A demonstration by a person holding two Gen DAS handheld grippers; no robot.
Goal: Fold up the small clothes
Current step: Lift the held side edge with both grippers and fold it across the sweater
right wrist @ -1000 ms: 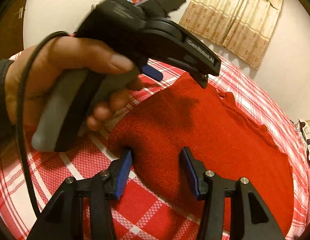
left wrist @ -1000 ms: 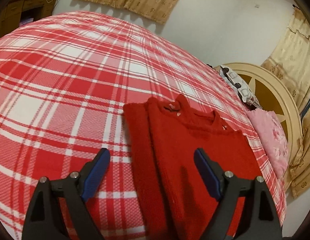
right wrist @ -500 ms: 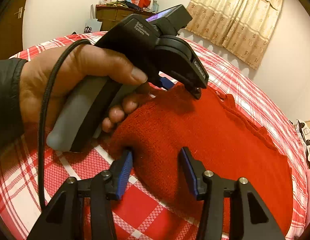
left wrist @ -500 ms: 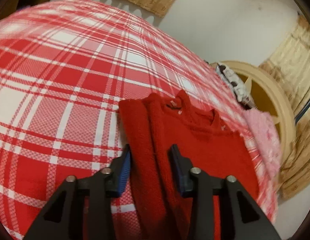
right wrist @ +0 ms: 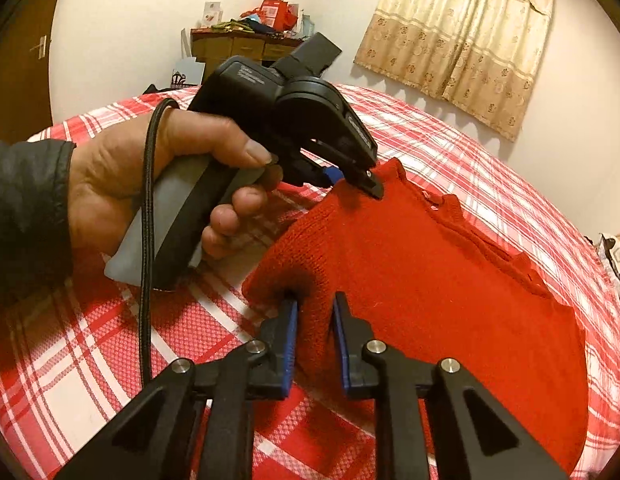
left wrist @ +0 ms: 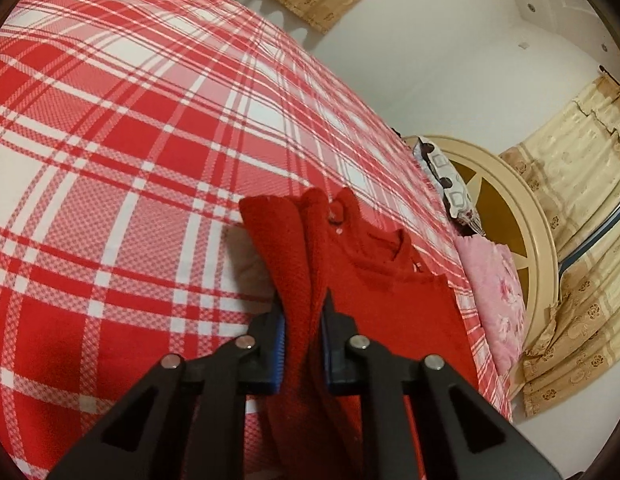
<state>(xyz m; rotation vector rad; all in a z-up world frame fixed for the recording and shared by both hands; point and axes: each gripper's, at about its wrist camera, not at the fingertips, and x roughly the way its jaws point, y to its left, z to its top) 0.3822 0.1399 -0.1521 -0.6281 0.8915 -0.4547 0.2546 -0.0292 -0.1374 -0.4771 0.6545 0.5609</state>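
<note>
A small red knit sweater [right wrist: 429, 280] lies on the red and white plaid bed [right wrist: 90, 360]. My left gripper [left wrist: 304, 320] is shut on the sweater's folded left edge [left wrist: 294, 248] and lifts it off the bed. In the right wrist view the left gripper [right wrist: 349, 180] pinches the sweater near its upper corner. My right gripper [right wrist: 314, 320] is shut on the sweater's lower left corner, which bunches between the blue pads [right wrist: 288, 340].
A pink floral pillow [left wrist: 493, 288] and a patterned pillow [left wrist: 445, 188] lie by the cream headboard [left wrist: 537, 232] on the right. A wooden dresser [right wrist: 238, 46] with clutter stands by the far wall. Curtains [right wrist: 461, 36] hang behind the bed.
My left gripper has closed from wide open onto the sweater's left edge and lifted it. My right gripper has closed tighter on the lower corner.
</note>
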